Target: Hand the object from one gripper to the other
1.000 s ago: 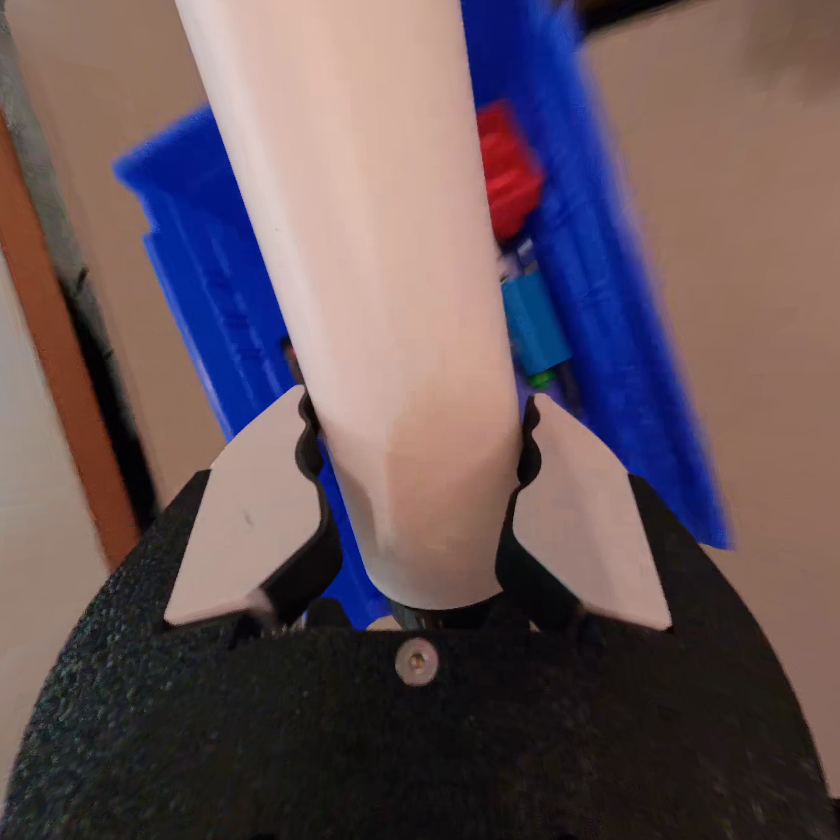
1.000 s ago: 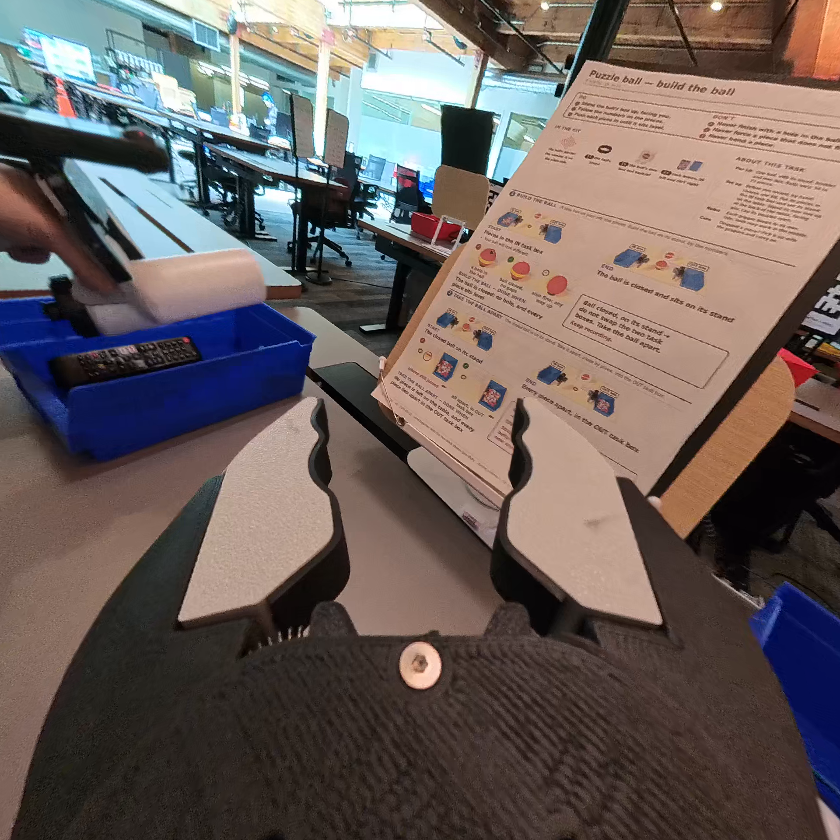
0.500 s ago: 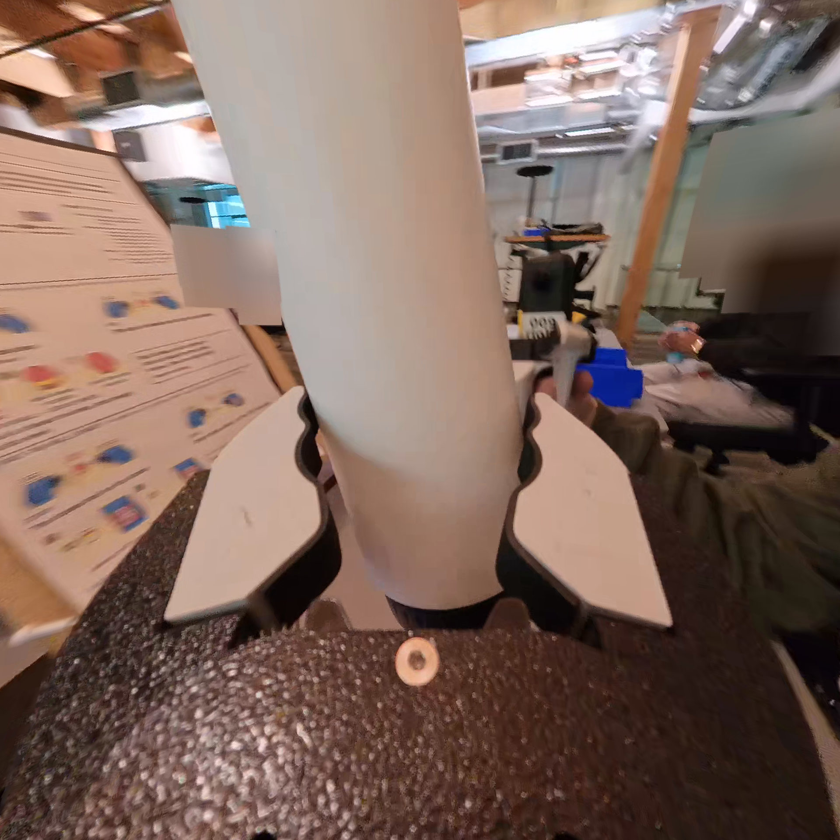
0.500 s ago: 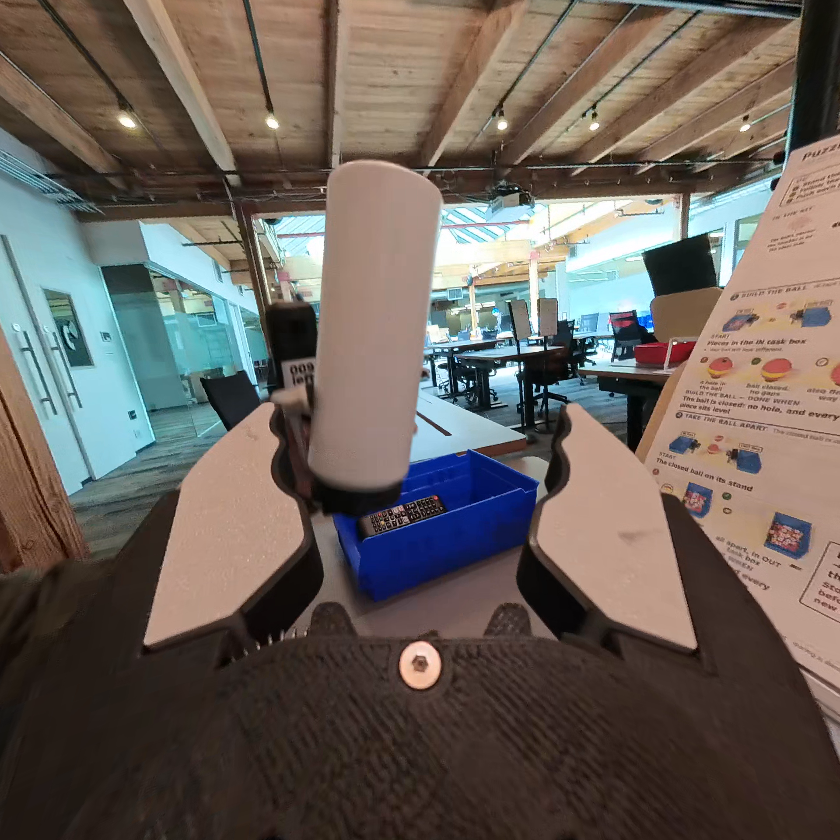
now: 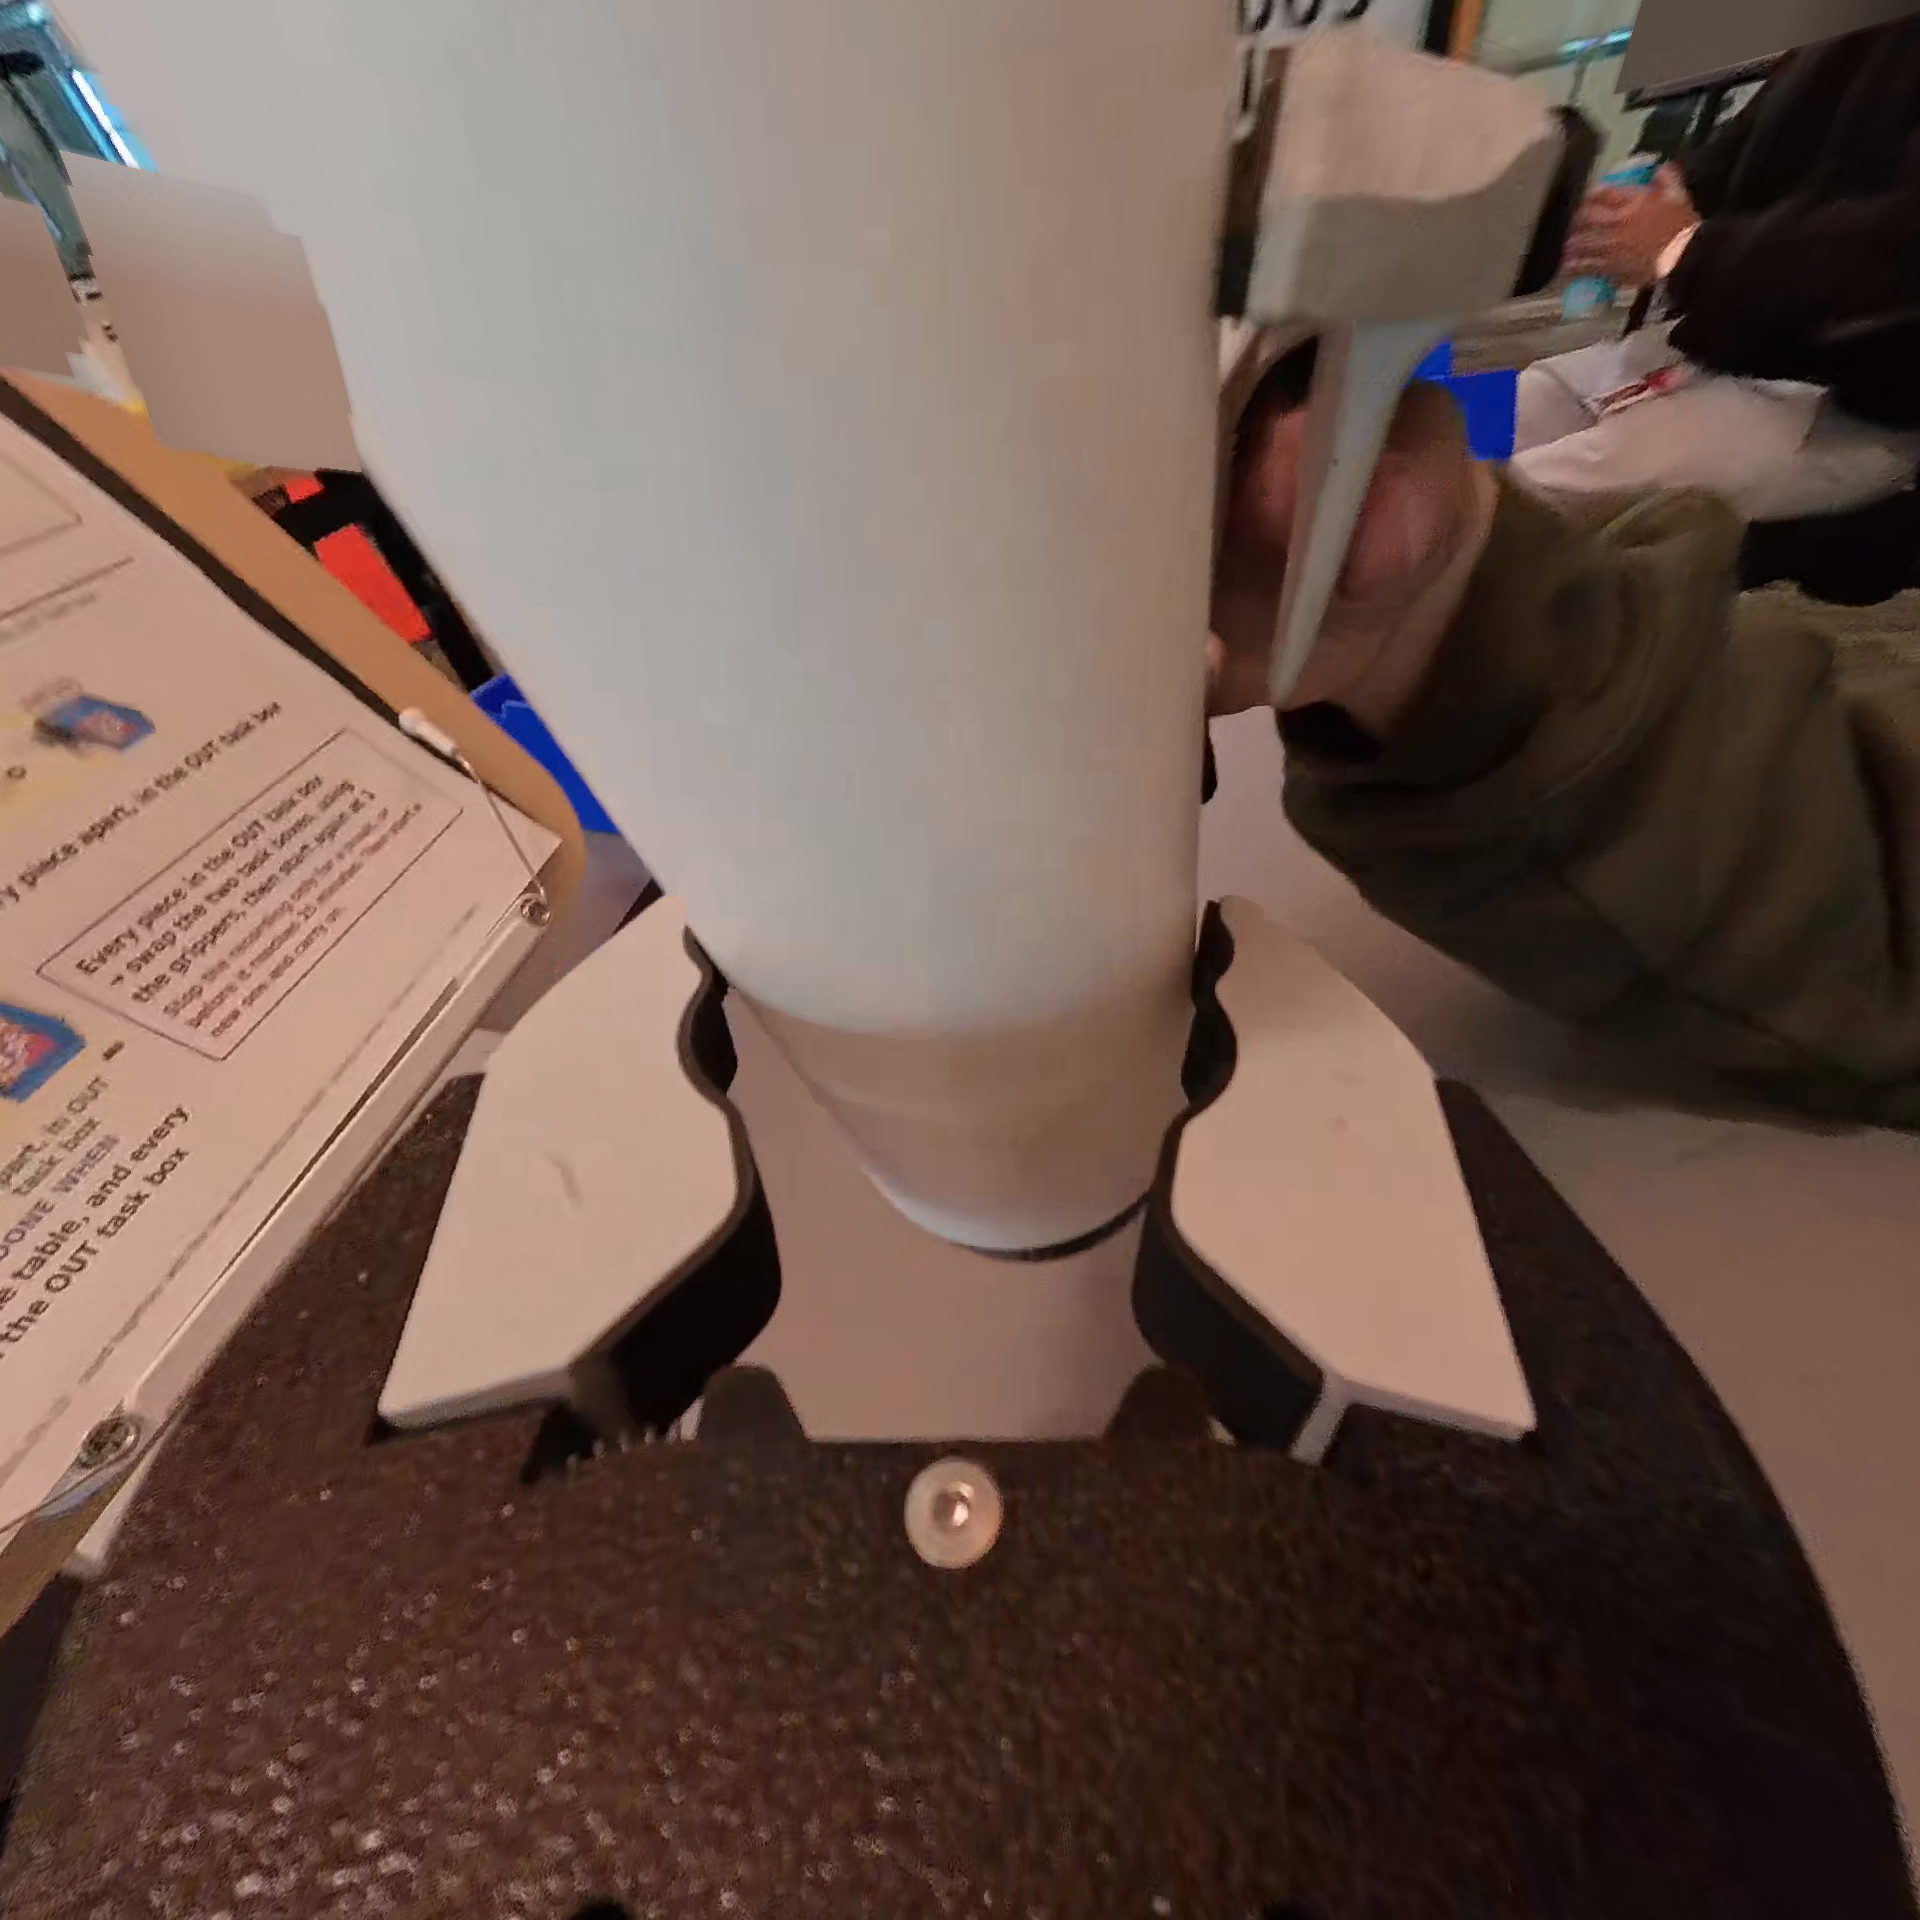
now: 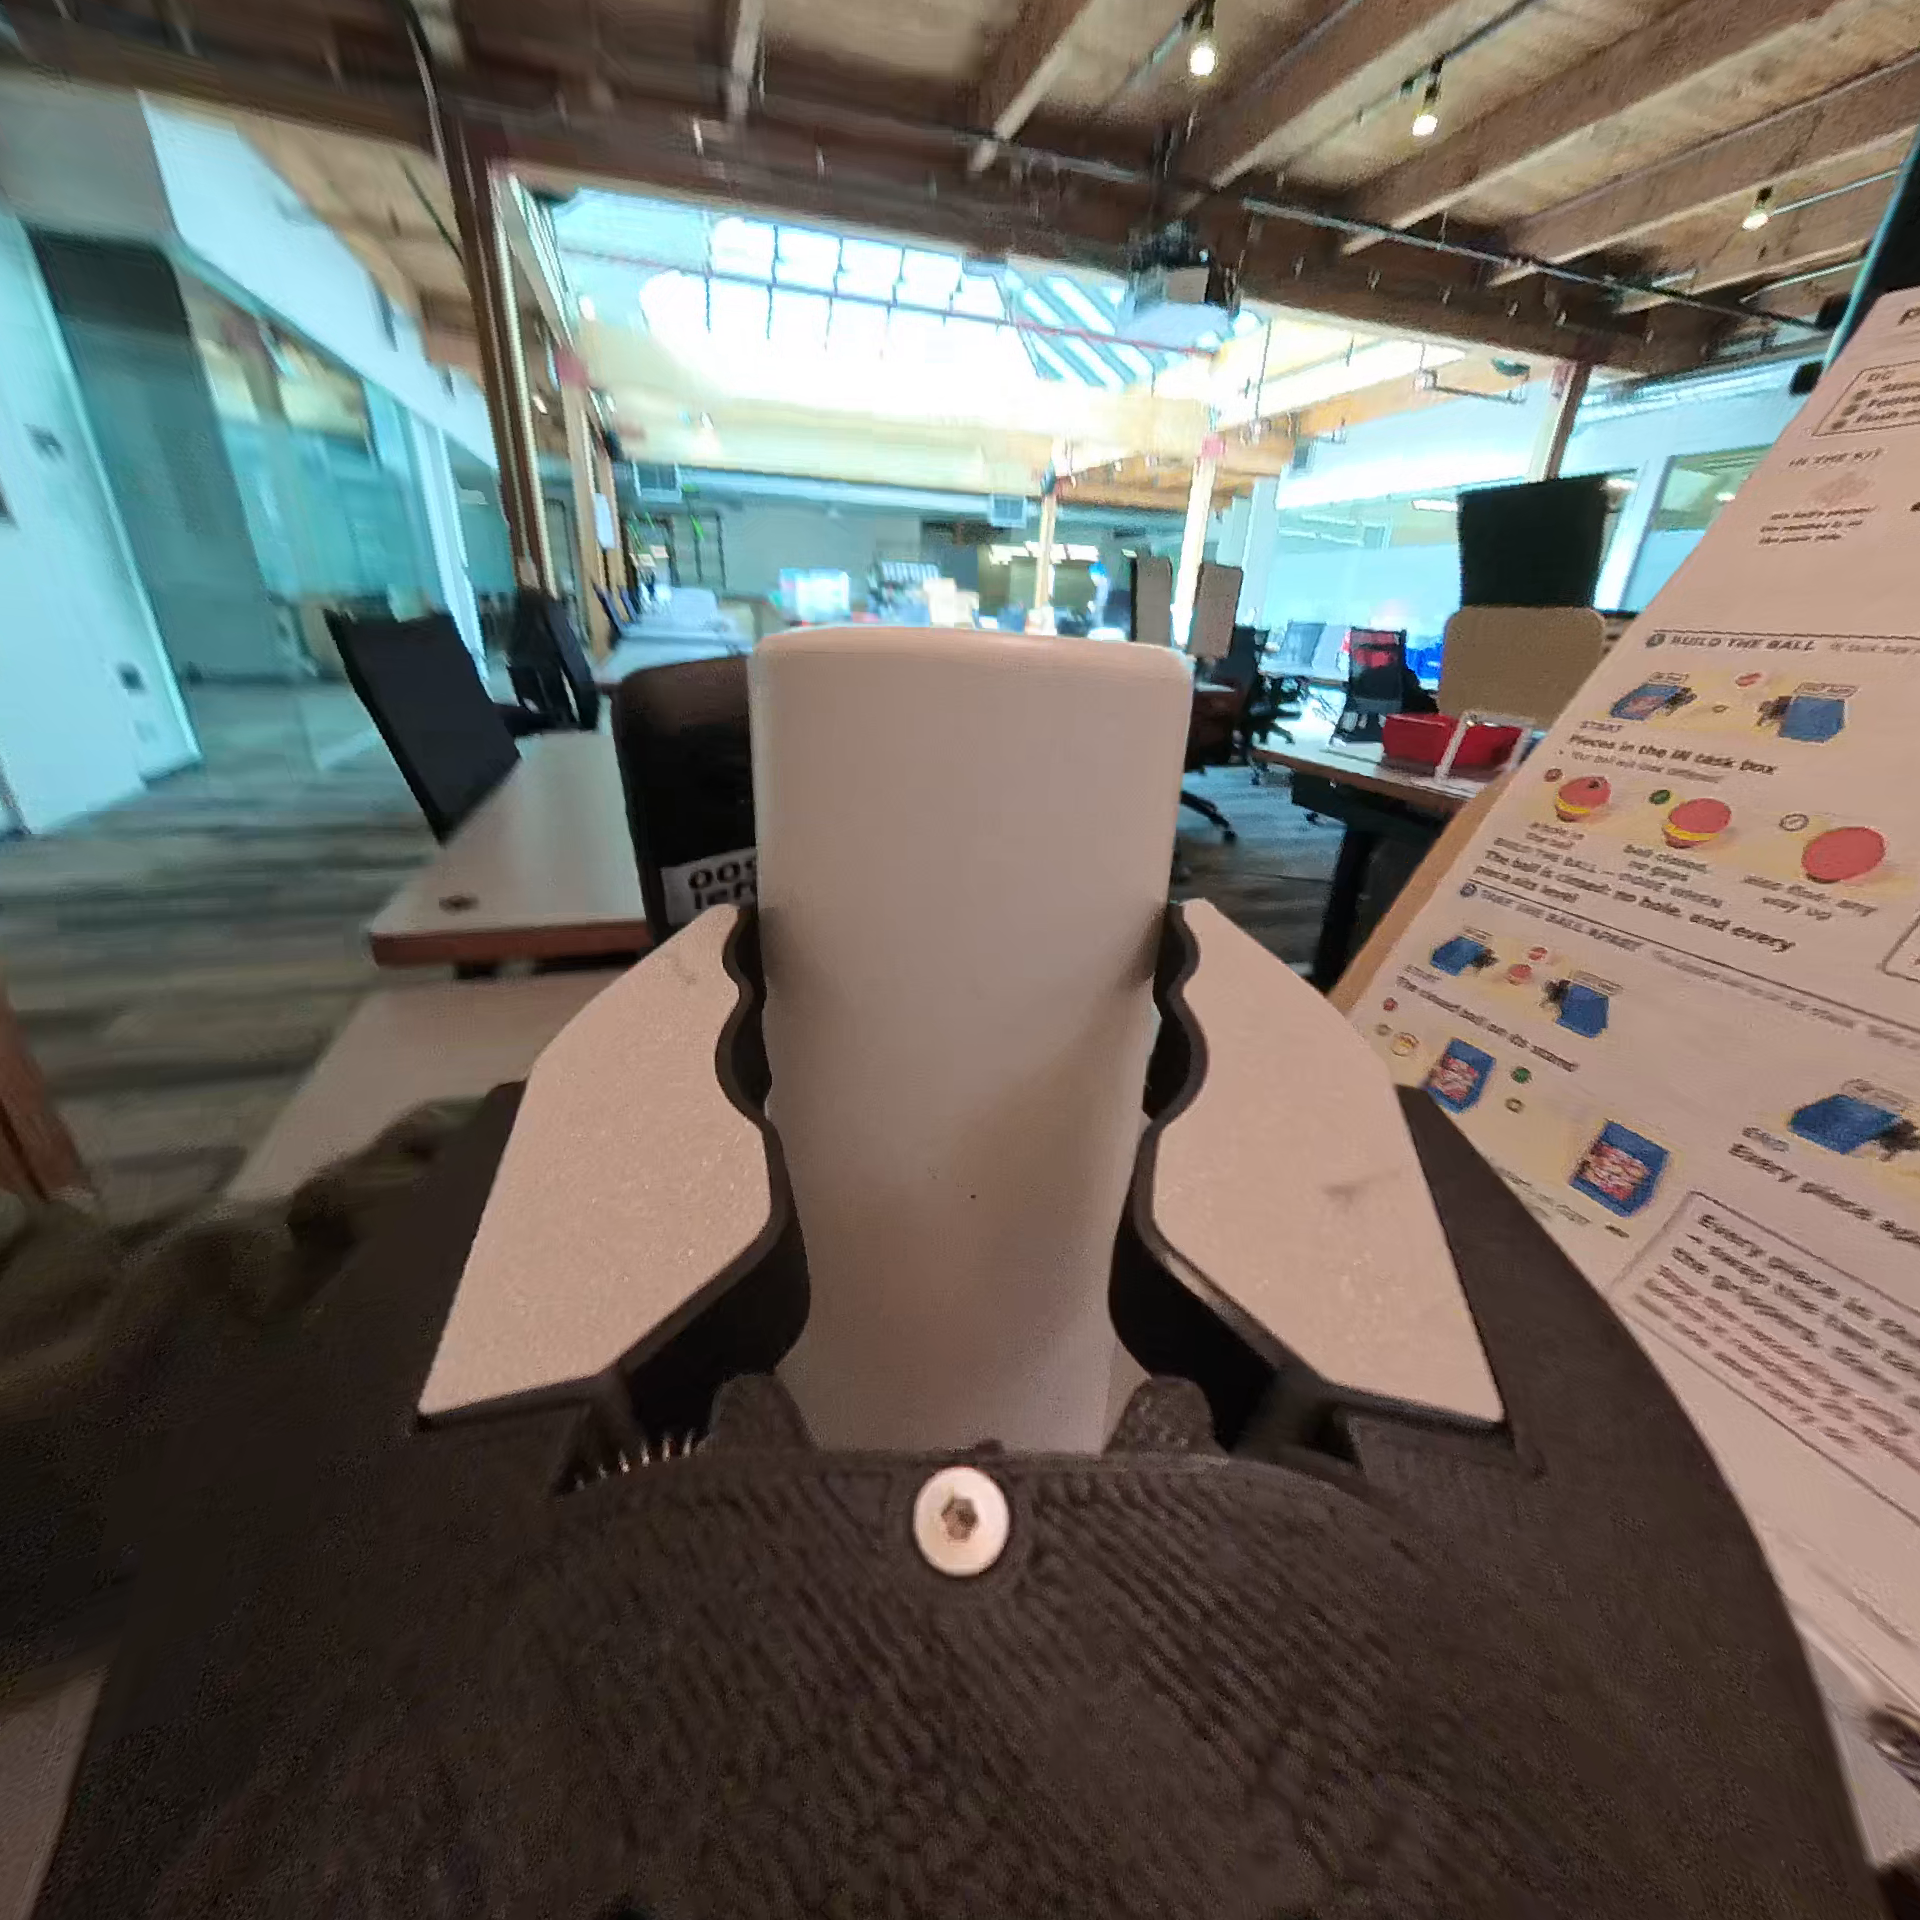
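The object is a white cylinder (image 5: 831, 520), held upright in the air. My left gripper (image 5: 956, 997) is shut on its lower end, with both fingertips against its sides. My right gripper (image 6: 956, 987) is shut on the same cylinder (image 6: 966, 831) higher up, its jaws pressed on both sides. In the left wrist view one finger (image 5: 1382, 187) of the right gripper shows beside the cylinder at the upper right; the other is hidden behind it. In the right wrist view the left gripper's black body (image 6: 686, 790) shows behind the cylinder.
A tilted instruction board (image 5: 208, 883) stands close on the left, and it is on the right in the right wrist view (image 6: 1662, 987). A hand and olive sleeve (image 5: 1610, 779) hold the right gripper. A blue bin (image 5: 540, 748) sits behind the board on the pale table (image 5: 1714, 1299).
The left gripper lifted the cylinder from over the blue bin and turned it upright. The right gripper moved in around it and closed from wide open onto it.
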Motion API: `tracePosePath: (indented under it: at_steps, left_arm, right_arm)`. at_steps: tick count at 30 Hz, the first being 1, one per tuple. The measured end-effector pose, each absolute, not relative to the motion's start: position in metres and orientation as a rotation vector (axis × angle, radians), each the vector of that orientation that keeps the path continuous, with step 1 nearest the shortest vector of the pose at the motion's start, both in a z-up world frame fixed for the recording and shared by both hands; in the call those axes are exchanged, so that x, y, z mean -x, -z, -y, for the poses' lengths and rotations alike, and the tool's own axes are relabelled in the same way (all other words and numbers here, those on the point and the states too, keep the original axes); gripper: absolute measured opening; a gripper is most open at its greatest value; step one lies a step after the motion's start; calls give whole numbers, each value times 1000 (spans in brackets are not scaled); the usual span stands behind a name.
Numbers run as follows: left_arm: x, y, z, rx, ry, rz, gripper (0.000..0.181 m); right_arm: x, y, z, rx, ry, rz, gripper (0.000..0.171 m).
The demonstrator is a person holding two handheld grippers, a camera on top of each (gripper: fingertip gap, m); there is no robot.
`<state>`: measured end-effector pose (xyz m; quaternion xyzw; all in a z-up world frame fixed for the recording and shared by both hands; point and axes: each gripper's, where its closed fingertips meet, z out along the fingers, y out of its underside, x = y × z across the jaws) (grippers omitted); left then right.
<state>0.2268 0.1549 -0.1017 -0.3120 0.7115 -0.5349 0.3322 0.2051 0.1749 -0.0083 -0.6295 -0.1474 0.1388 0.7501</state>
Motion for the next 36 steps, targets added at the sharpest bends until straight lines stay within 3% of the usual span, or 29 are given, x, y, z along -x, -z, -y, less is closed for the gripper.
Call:
tracePosePath:
  at_steps: [10, 17, 27, 29, 32, 36]
  left_arm:
    - [-253, 69, -178, 1042, 1060, -1445, 109]
    - [-283, 86, -159, 1035, 726, -1322, 107]
    - [-284, 100, -196, 979, 431, -1225, 97]
    - [-283, 99, -197, 1000, 556, -1246, 95]
    - [-277, 84, -185, 981, 905, -1288, 93]
    - [-254, 72, -150, 870, 1494, -1474, 92]
  right_arm:
    - [-276, -23, -156, 1239, 117, -32, 73]
    - [-293, -28, -145, 1160, 103, -196, 73]
    - [-280, -19, -157, 1229, 3, -194, 73]
    - [-271, -20, -158, 1268, 20, -95, 74]
    - [-265, -16, -155, 1348, -48, -10, 109]
    - [-255, -22, -139, 1270, -406, 60, 111]
